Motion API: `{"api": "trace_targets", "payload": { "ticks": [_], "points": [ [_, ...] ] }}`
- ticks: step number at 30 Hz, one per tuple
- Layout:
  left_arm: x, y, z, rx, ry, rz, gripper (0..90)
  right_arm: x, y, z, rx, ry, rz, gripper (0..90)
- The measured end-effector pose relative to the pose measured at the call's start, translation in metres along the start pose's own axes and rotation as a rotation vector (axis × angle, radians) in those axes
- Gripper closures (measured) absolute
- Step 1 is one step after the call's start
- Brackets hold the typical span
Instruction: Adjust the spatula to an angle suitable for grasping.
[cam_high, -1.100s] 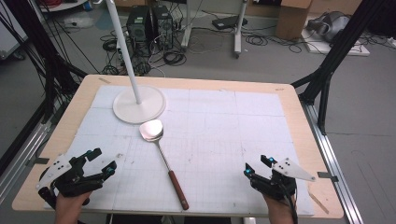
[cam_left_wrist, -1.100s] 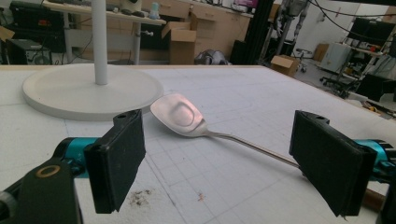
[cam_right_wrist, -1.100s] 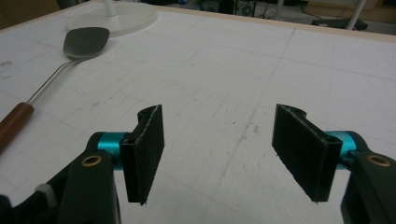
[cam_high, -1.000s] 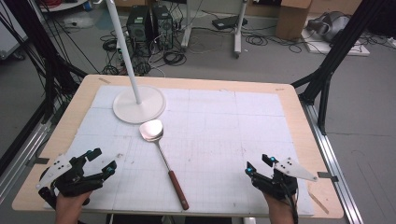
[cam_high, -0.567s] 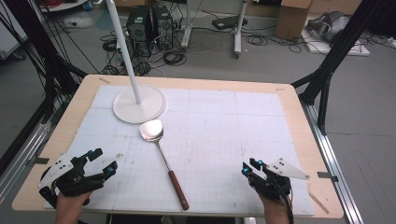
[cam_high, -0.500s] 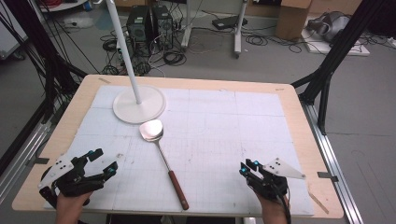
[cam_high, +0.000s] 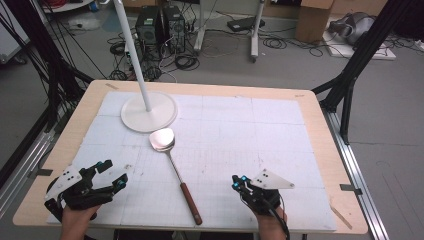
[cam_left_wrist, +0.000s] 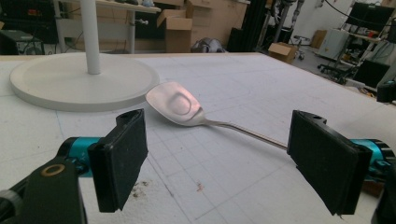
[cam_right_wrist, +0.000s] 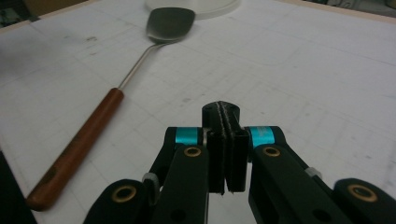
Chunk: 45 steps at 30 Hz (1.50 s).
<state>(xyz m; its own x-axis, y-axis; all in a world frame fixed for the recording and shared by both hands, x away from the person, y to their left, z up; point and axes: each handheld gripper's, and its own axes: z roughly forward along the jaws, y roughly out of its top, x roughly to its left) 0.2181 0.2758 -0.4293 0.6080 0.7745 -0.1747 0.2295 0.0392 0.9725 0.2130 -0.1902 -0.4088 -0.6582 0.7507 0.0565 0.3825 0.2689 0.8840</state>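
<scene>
A metal spatula (cam_high: 172, 160) with a brown wooden handle lies on the white mat in the middle of the table, blade toward the white round stand base (cam_high: 149, 111). My left gripper (cam_high: 107, 174) rests at the front left corner, jaws wide open with nothing between them; its own view looks at the spatula blade (cam_left_wrist: 176, 101) ahead. My right gripper (cam_high: 239, 181) is at the front right of the spatula handle (cam_right_wrist: 77, 147). Its jaws have just been closing and now stand pressed together with nothing between them (cam_right_wrist: 225, 122).
A white pole (cam_high: 131, 50) rises from the round base at the back left. The wooden table edge (cam_high: 320, 120) frames the mat. Beyond the table are black frame legs, cables and boxes on the floor.
My right gripper has slid left toward the spatula handle and its jaws have closed. The left gripper and the spatula have stayed put.
</scene>
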Motion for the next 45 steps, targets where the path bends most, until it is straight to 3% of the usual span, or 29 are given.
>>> {"api": "trace_targets", "payload": {
  "ticks": [5, 8, 13, 14, 15, 18, 24, 28, 34, 41, 45],
  "points": [
    [0.002, 0.000, -0.001, 0.001, 0.002, -0.004, 20.7, 0.019, 0.002, 0.016, 0.034, 0.047, -0.059, 88.9],
    [0.003, 0.000, -0.001, -0.002, 0.006, -0.011, 20.7, 0.025, 0.003, 0.023, 0.043, 0.069, -0.069, 88.9],
    [0.002, 0.000, 0.000, 0.002, 0.005, -0.009, 20.8, 0.046, 0.003, 0.042, 0.079, 0.165, -0.093, 88.9],
    [0.002, 0.000, 0.000, 0.002, 0.004, -0.010, 20.8, 0.046, 0.003, 0.042, 0.079, 0.165, -0.093, 88.9],
    [0.002, 0.000, 0.000, 0.002, 0.005, -0.012, 20.8, 0.055, 0.003, 0.048, 0.095, 0.203, -0.105, 88.9],
    [0.003, -0.001, 0.000, 0.003, 0.005, -0.014, 20.9, 0.069, 0.003, 0.058, 0.124, 0.257, -0.135, 88.9],
    [0.005, -0.001, -0.001, 0.001, 0.007, -0.019, 20.9, 0.092, 0.000, 0.073, 0.188, 0.323, -0.206, 88.9],
    [0.005, -0.001, -0.002, 0.000, 0.008, -0.022, 21.0, 0.098, -0.003, 0.077, 0.234, 0.317, -0.234, 88.9],
    [0.005, -0.001, -0.002, 0.001, 0.008, -0.025, 21.1, 0.093, -0.005, 0.074, 0.280, 0.254, -0.262, 88.9],
    [0.006, -0.001, -0.002, -0.001, 0.010, -0.028, 21.1, 0.080, -0.006, 0.066, 0.304, 0.207, -0.230, 88.4],
    [0.006, -0.001, -0.002, 0.004, 0.009, -0.029, 21.1, 0.061, -0.008, 0.054, 0.314, 0.168, -0.196, 88.2]
  ]
}}
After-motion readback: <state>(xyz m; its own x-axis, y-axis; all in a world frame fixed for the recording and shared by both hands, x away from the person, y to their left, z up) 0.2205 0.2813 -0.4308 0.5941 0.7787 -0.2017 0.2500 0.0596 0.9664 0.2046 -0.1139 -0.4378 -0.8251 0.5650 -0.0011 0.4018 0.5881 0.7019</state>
